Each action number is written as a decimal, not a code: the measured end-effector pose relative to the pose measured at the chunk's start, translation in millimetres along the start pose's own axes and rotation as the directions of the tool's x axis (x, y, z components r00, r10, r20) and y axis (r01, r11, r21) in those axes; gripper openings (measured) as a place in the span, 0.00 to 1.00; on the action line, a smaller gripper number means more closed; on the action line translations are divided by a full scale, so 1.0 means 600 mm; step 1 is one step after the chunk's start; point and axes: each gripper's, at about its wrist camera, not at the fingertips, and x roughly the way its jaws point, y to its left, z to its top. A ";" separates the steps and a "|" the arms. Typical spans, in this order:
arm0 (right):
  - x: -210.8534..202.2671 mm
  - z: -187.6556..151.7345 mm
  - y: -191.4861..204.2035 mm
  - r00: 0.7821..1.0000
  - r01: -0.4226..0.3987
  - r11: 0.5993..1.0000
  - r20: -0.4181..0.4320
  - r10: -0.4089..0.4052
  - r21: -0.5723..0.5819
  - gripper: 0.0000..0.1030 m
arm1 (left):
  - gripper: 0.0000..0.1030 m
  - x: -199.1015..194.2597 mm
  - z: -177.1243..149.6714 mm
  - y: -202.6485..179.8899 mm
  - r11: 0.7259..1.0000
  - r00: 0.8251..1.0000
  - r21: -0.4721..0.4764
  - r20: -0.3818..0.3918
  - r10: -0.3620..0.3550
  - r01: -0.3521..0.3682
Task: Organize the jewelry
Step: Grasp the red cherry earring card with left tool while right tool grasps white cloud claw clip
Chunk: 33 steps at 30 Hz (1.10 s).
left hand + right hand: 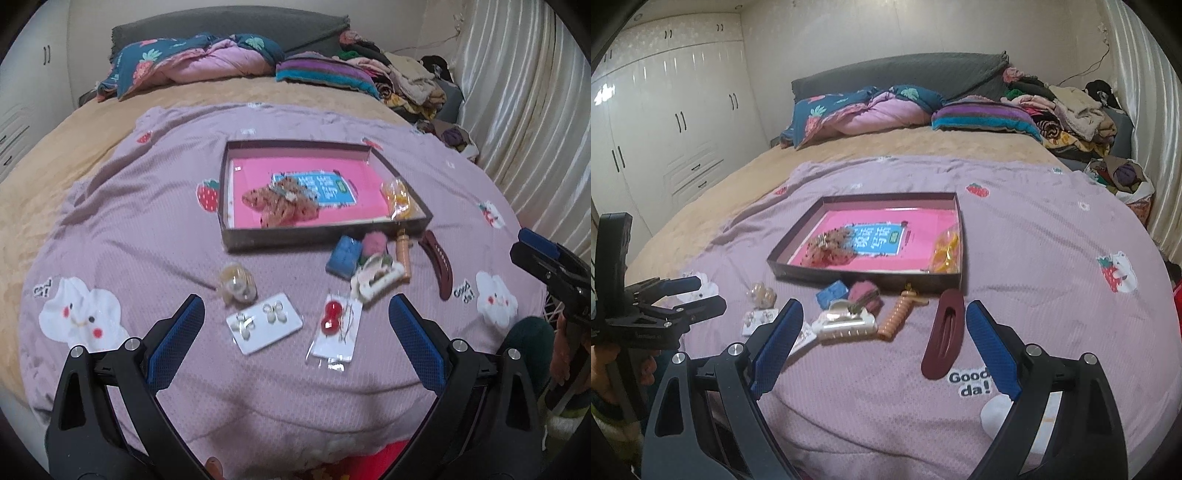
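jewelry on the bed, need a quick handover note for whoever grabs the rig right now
Left tool: open, empty, over the white earring card.
Right tool: open, empty, near the dark red oval hair clip.
Done: leopard-print fabric bow and bag of yellow pieces lie in the dark shallow tray.
Left: red bead packet, cream claw clip, orange spiral tie, blue box.

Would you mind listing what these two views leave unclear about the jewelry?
- Left wrist view: text on the blue card in the tray is blurred, partly under the bow.
- Right wrist view: the white card is partly behind the right gripper finger.
- Both views: contents of the yellow bag are too small to tell.
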 end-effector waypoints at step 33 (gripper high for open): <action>0.153 -0.018 0.010 0.965 -0.118 0.993 -0.234 0.117 0.009 0.87 | 0.54 0.166 -0.056 -0.047 0.995 0.973 0.046 -0.217 -0.076 0.088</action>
